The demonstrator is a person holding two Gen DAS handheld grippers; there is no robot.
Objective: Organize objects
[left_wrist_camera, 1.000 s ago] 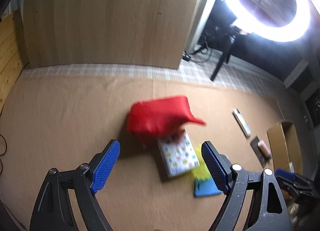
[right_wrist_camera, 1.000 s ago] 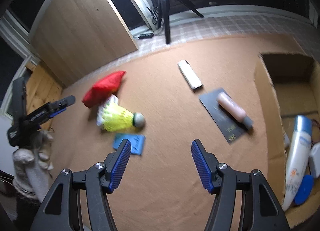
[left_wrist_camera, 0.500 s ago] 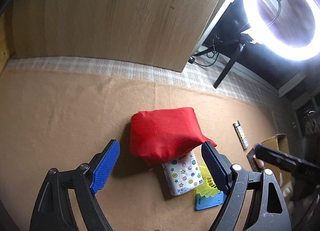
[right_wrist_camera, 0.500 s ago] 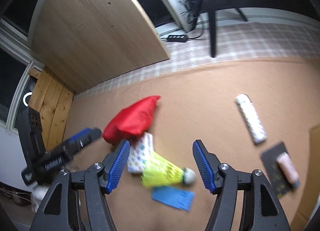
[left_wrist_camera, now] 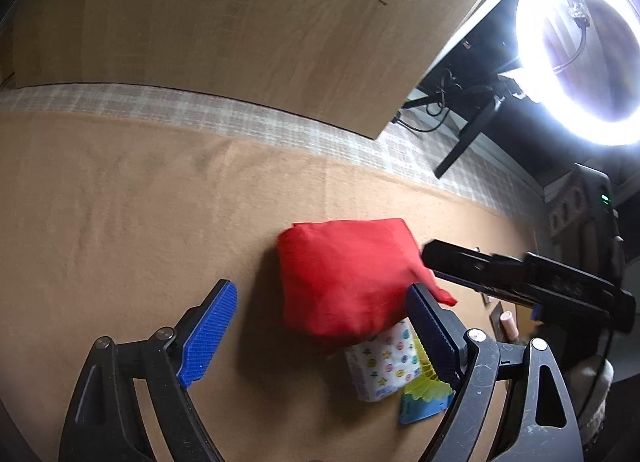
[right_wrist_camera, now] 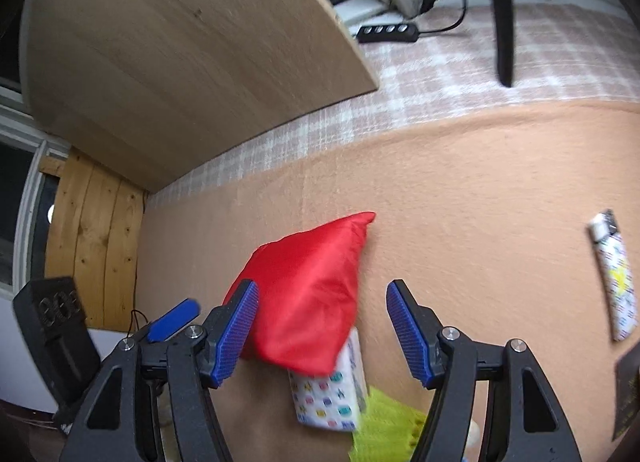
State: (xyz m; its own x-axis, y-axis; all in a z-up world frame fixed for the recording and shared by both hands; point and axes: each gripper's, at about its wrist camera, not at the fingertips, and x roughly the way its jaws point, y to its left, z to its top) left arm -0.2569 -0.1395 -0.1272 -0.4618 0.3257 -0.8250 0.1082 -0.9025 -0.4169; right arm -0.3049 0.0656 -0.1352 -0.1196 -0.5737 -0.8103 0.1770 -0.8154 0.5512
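Between my open, empty fingers, the red pouch (left_wrist_camera: 348, 274) is lying over the patterned tissue pack (left_wrist_camera: 382, 366), hiding the yellow shuttlecock (right_wrist_camera: 384, 426).

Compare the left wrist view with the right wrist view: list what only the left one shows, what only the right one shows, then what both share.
Only the left wrist view: the lit ring light and a blue card lying past the yellow shuttlecock.

Only the right wrist view: a black power strip on the checked floor and a patterned lighter on the brown mat.

Both: the red pouch overlapping the patterned tissue pack, the wooden board, and each other's gripper.
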